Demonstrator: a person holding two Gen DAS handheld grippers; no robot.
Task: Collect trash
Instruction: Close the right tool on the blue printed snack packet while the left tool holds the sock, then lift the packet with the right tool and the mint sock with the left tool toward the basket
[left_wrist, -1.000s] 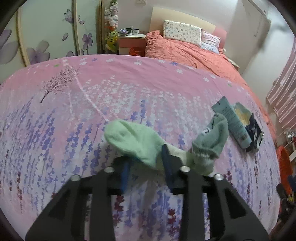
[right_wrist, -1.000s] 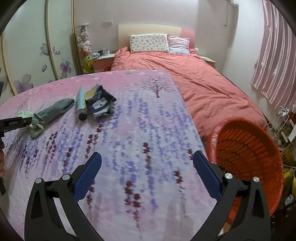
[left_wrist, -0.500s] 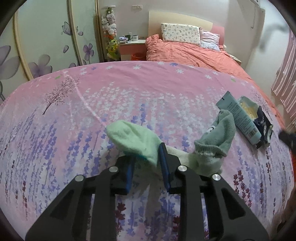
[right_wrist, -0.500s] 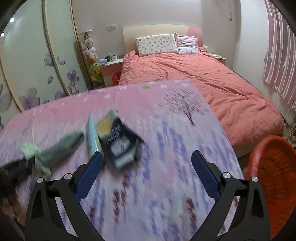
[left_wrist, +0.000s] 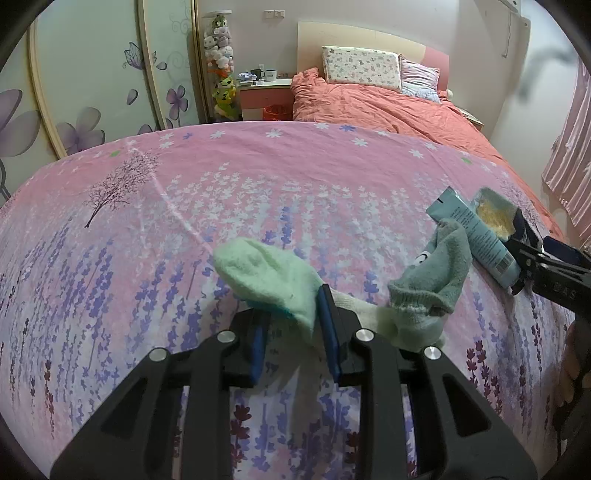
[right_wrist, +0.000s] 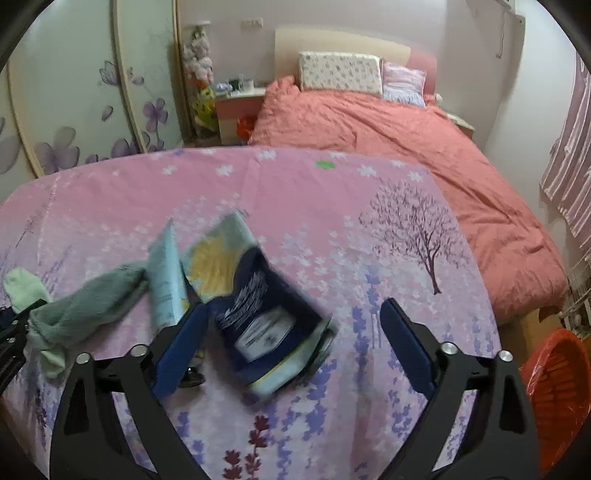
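Observation:
A light green sock (left_wrist: 269, 277) lies on the pink flowered sheet (left_wrist: 258, 192). My left gripper (left_wrist: 291, 332) is closed around its near end. A grey-green sock (left_wrist: 436, 273) lies to its right, also in the right wrist view (right_wrist: 85, 306). Beyond it lie a pale blue tube (left_wrist: 476, 236) and a dark blue snack bag (right_wrist: 266, 314). My right gripper (right_wrist: 291, 332) is open, its fingers either side of the bag, just above it. The tube (right_wrist: 168, 277) lies left of the bag.
An orange basket (right_wrist: 557, 391) stands on the floor at the right of the sheet. A coral-covered bed (right_wrist: 388, 133) with pillows lies behind. A nightstand (left_wrist: 264, 96) and wardrobe doors (left_wrist: 92, 85) are at the back left.
My left gripper has closed further on the light green sock. My right gripper has swung left from the basket and come down over the snack bag.

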